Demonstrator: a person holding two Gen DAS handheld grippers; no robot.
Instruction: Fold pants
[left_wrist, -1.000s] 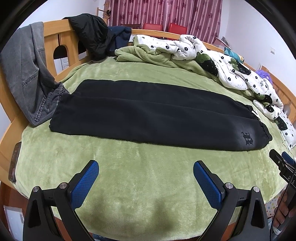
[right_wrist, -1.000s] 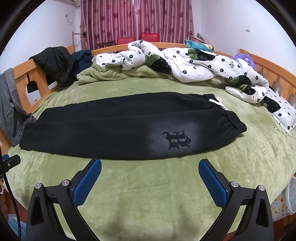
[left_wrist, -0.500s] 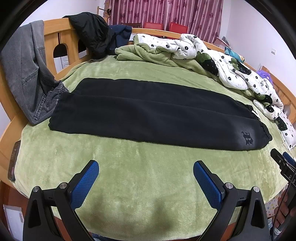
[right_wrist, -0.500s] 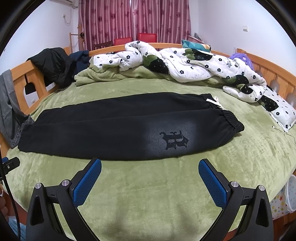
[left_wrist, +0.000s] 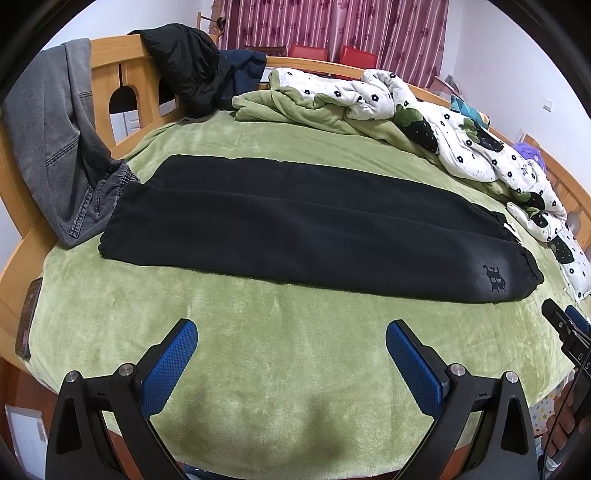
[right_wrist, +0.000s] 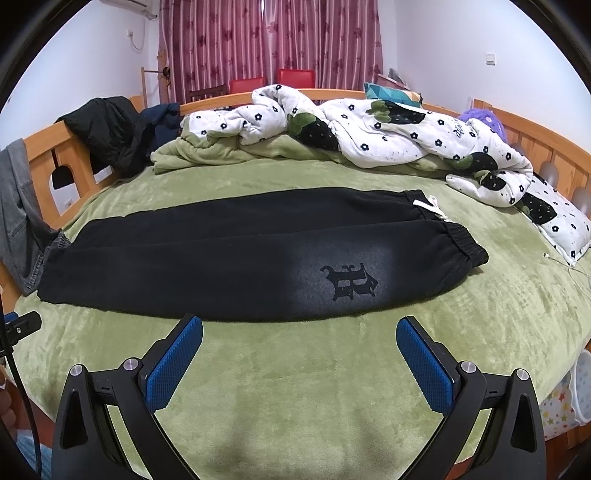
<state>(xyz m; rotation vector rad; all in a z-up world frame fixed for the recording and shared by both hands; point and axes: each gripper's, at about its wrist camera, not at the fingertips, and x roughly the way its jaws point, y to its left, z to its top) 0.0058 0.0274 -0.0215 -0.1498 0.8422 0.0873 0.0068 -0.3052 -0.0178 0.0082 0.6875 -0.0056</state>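
Black pants (left_wrist: 295, 229) (right_wrist: 240, 254) lie flat across the green blanket, one leg folded over the other, cuffs to the left and elastic waistband with a white drawstring (right_wrist: 430, 206) to the right. A dark letter logo (right_wrist: 349, 282) sits near the waist. My left gripper (left_wrist: 291, 332) hovers open over bare blanket in front of the pants' near edge, toward the leg end. My right gripper (right_wrist: 299, 326) is open too, its left fingertip close to the pants' near hem below the logo. Neither holds anything.
A crumpled white flowered duvet (right_wrist: 369, 129) and green blanket are heaped along the far side. Grey jeans (left_wrist: 55, 147) and a black jacket (left_wrist: 184, 70) hang on the wooden bed rail (right_wrist: 40, 147). A phone (left_wrist: 27, 317) lies on the left rail. The other gripper's tip (left_wrist: 565, 325) shows at right.
Both grippers have edged slightly forward toward the pants; the right view shows the pants larger and closer. Both stay open and the pants have not moved.
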